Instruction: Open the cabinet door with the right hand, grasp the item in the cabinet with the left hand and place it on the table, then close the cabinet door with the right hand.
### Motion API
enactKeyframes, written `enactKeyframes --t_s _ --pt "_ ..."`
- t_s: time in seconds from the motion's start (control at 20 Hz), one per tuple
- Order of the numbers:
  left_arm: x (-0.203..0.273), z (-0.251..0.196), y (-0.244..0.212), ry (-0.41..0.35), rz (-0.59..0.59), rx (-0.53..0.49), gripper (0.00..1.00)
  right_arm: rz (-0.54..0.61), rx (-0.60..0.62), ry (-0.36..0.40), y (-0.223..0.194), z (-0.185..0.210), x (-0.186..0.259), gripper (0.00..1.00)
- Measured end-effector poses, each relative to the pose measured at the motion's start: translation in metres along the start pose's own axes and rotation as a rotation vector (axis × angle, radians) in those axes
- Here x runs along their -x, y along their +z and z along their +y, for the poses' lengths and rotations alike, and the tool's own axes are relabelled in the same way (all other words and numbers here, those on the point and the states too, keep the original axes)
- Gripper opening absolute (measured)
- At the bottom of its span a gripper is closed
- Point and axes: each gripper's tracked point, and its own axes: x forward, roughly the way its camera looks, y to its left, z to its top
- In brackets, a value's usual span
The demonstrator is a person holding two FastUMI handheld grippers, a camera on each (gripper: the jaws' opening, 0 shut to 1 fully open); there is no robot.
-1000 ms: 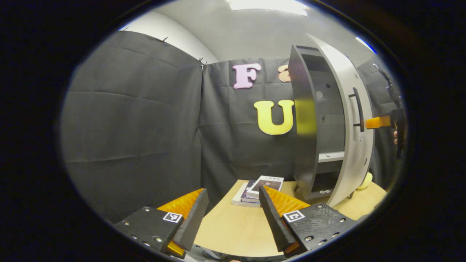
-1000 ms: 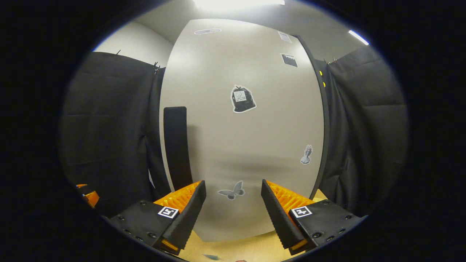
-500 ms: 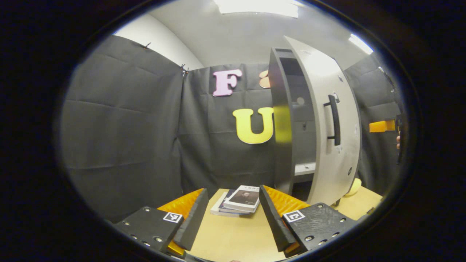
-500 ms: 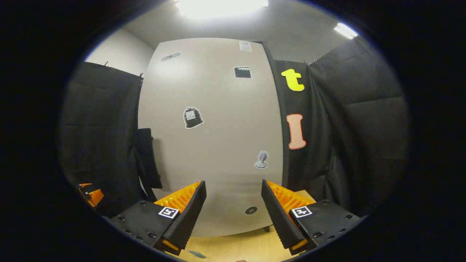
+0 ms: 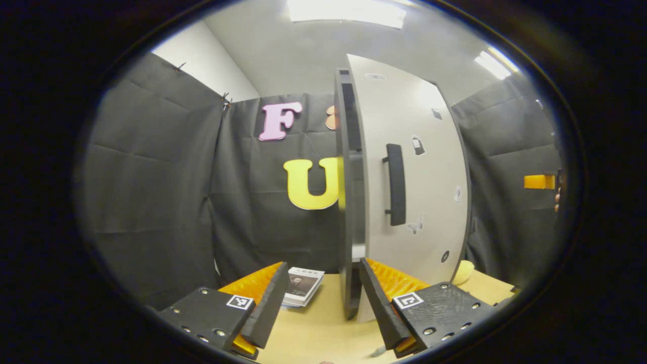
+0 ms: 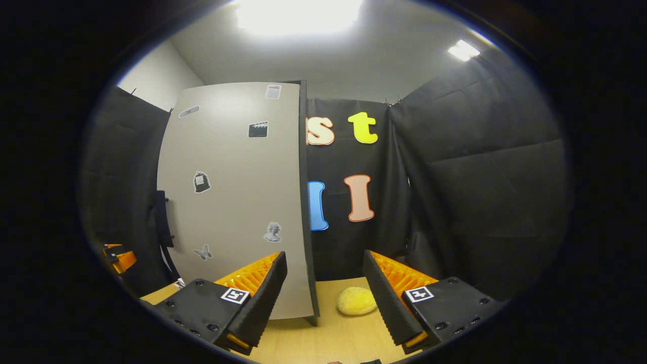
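Took the cabinet door [image 5: 424, 167] as the anchor and went left to right. Left of the door: spotted a small stack of books [image 5: 303, 285] on the table [image 5: 313, 328]. Just in front of the door's free edge: found the left gripper [image 5: 321, 298] with fingers spread wide, pinching nothing. On the door itself: saw a dark slit of cabinet showing along the left edge (so nearly shut, not fully home, at a guess), plus the black handle [image 5: 396, 184] running straight up and down near that edge. Right of the door, low on the table: caught a lumpy yellow item [image 6: 356, 301], most likely the thing out of the cabinet, so reckoned the placing done. Further right of the door again, well apart from it: saw the right gripper [image 6: 323, 293], spread open too and empty. Pegged the closing push as the step left. Judged the right gripper better placed for it, facing the door's outer face with the panel off toward its own left side. Would aim at the flat face near the handle side, not the hinge side.
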Motion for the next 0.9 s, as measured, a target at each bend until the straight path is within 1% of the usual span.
enactKeyframes --t_s 0.15,0.25,0.4,0.75,0.9 --pt "-0.004 -0.016 0.008 -0.007 -0.009 -0.007 0.84 0.009 0.008 -0.022 -0.017 -0.024 0.008 0.97" --pt "-0.002 -0.021 0.013 -0.004 -0.015 -0.016 0.84 0.025 0.008 -0.027 -0.030 -0.032 0.010 0.97" --pt "-0.003 -0.018 0.015 0.014 -0.024 -0.029 0.85 0.029 -0.014 -0.014 -0.037 -0.035 0.012 0.97" --pt "-0.002 -0.007 0.022 0.044 -0.039 -0.039 0.84 -0.008 -0.013 0.004 -0.026 -0.033 0.015 0.97" --pt "0.000 -0.002 0.022 0.052 -0.043 -0.044 0.84 -0.003 -0.023 0.014 -0.029 -0.028 0.014 0.97"
